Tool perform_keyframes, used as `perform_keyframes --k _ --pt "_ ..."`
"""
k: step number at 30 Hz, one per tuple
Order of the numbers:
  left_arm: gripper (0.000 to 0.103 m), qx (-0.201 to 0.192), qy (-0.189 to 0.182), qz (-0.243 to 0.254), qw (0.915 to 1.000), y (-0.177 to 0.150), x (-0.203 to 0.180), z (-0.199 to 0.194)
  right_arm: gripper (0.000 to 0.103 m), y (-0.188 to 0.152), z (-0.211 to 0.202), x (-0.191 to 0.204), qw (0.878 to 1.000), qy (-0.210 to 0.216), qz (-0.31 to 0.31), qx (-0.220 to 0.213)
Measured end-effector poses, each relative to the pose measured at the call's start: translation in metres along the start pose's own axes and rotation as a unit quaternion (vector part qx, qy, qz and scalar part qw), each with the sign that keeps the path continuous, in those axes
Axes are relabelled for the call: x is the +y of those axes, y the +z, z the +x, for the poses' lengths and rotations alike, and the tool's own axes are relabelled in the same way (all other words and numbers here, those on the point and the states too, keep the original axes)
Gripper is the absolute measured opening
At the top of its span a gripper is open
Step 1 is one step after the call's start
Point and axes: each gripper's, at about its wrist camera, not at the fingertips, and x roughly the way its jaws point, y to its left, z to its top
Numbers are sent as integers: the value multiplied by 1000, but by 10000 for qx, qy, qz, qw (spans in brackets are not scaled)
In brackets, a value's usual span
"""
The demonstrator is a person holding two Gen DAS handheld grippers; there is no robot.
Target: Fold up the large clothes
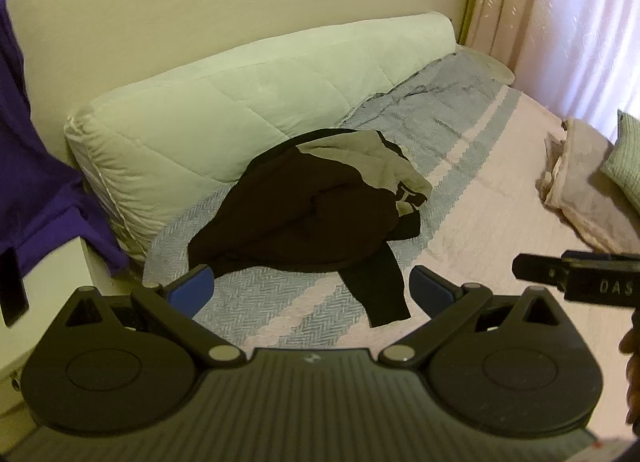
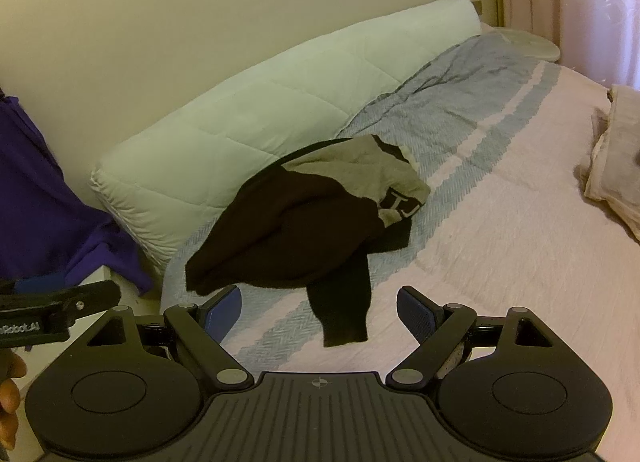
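A crumpled dark garment [image 1: 308,218] with a grey panel lies heaped on a bed [image 1: 500,222], on the blue-and-pink patterned bedspread, one sleeve trailing toward 6 o'clock. In the left wrist view the left gripper [image 1: 311,286] hangs above the near edge of the bed, its blue-padded fingers [image 1: 191,289] spread wide and holding nothing; the sleeve end lies between them but below, apart from the pads. In the right wrist view the right gripper [image 2: 319,312] is likewise splayed wide and empty, with the sleeve cuff showing between its fingers. A rolled pale quilt [image 1: 248,102] runs along the wall behind the garment, from 9 o'clock up toward 1 o'clock. A purple cloth [image 1: 36,182] hangs at 9 o'clock beside a white cabinet [image 1: 52,290]. Pink curtains [image 1: 560,14] fill the 2 o'clock corner, and a pile of pale folded fabric [image 1: 580,182] sits on the bed at 3 o'clock.
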Motion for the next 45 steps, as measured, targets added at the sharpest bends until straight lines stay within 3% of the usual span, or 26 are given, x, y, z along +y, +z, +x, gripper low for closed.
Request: perform_keyframes --k 8,13,17,21,29,31,32,35,36,38,39,41,45 --pt "102 42 30 517 9987 23 0 39 82 12 22 -21 9995 -120 283 32" --pt "102 183 -392 1182 9921 58 4 101 82 28 50 -37 9980 -429 464 -102" --pt "102 365 -792 1934 9772 90 1 172 82 47 91 -54 9953 -627 734 -59" --pt "101 533 -1098 2383 9635 117 4 252 82 66 148 -65 9940 -714 826 21" --pt "83 1016 -1510 3105 9330 112 8 391 82 81 309 -92 9938 -442 920 444" --pt "66 1134 -1558 3220 9269 104 11 412 80 80 341 -99 9931 -342 1012 478" --pt "65 1177 -1599 3272 9239 100 12 420 78 81 358 -103 9927 -309 1059 487" --pt "50 1180 -1749 3299 9201 95 17 433 69 84 398 -109 9910 -318 1163 586" --pt "37 1183 -1815 3269 9199 95 16 436 63 84 408 -111 9901 -321 1215 624" --pt "21 1131 -1897 3329 9167 93 15 435 44 85 420 -112 9882 -355 1318 696" --pt "12 1095 -1895 3398 9147 92 13 433 27 87 421 -112 9872 -411 1359 722" --pt "8 995 -1863 3460 9142 92 10 426 15 91 412 -107 9879 -372 1353 663" --pt "6 800 -1872 3365 9194 97 12 401 11 101 365 -98 9909 -440 1210 390"
